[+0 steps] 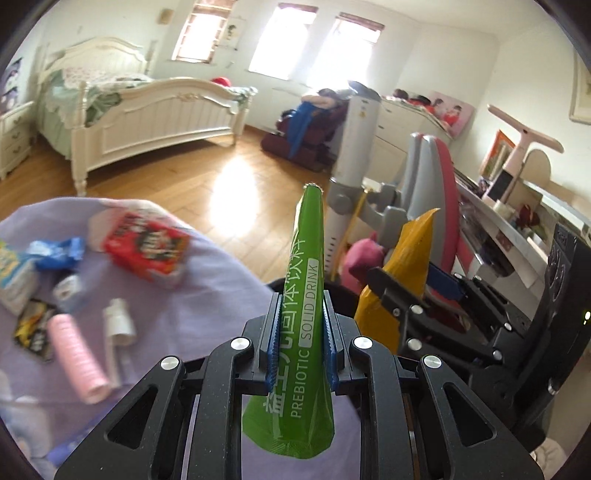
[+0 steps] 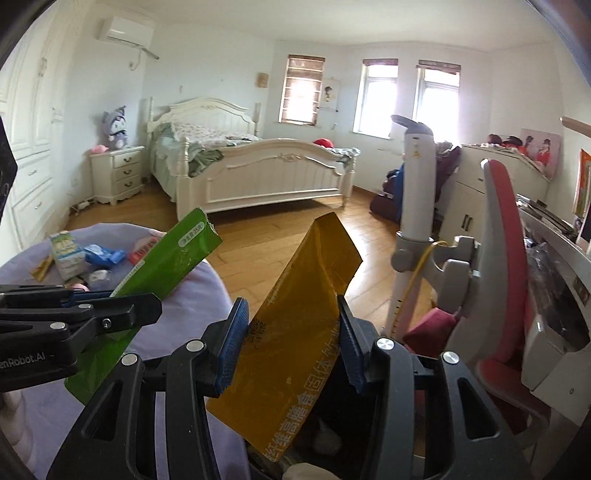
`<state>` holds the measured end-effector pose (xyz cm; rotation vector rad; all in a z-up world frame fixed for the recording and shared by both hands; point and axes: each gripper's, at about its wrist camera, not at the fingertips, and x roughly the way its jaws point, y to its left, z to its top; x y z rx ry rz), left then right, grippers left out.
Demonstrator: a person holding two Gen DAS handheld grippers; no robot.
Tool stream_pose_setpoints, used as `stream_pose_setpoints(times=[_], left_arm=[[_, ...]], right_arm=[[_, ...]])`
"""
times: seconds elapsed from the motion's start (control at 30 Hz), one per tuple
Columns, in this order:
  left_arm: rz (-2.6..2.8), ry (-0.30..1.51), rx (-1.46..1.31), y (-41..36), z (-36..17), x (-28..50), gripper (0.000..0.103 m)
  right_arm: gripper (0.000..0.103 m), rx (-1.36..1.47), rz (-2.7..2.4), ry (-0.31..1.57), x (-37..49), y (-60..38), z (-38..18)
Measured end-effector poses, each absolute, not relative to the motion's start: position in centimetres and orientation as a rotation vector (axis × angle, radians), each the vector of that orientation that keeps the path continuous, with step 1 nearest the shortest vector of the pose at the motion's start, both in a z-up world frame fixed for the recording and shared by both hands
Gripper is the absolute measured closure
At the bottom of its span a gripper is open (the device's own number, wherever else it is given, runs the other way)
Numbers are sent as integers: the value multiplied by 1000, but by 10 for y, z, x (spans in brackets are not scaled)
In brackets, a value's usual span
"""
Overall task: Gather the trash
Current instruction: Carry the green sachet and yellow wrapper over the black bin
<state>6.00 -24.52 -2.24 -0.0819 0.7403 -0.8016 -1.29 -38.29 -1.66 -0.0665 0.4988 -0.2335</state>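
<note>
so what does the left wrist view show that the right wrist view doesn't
Only the left wrist view shows the pink roller, the white spray bottle and the pink desk lamp.

Only the right wrist view shows the air conditioner, the nightstand and the plush toy.

Both show the left gripper shut on the green sachet, the right gripper shut on the yellow packet, the purple cloth, the bed and the chair.

Green sachet (image 1: 301, 325), yellow sachet (image 2: 295, 354), upright
</note>
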Motion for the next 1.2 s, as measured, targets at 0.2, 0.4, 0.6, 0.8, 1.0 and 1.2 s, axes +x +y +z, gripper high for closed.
stream_pose_setpoints(times=[0.2, 0.4, 0.6, 0.8, 1.0, 1.2], left_arm=[[-856, 793, -66, -304, -42, 68, 83], [-873, 821, -47, -339, -53, 73, 83], [-870, 846, -32, -351, -62, 80, 83], [-877, 865, -25, -355, -67, 85, 83], [-882, 875, -21, -359, -69, 86, 83], [-876, 881, -15, -362, -71, 86, 83]], right_arm=[[56, -116, -337, 556, -16, -420, -44], [56, -98, -370, 599, -17, -448, -65], [56, -60, -364, 622, -15, -458, -78], [56, -26, -359, 643, -16, -463, -85], [56, 3, -348, 659, -12, -470, -86], [56, 9, -337, 669, -8, -472, -86]])
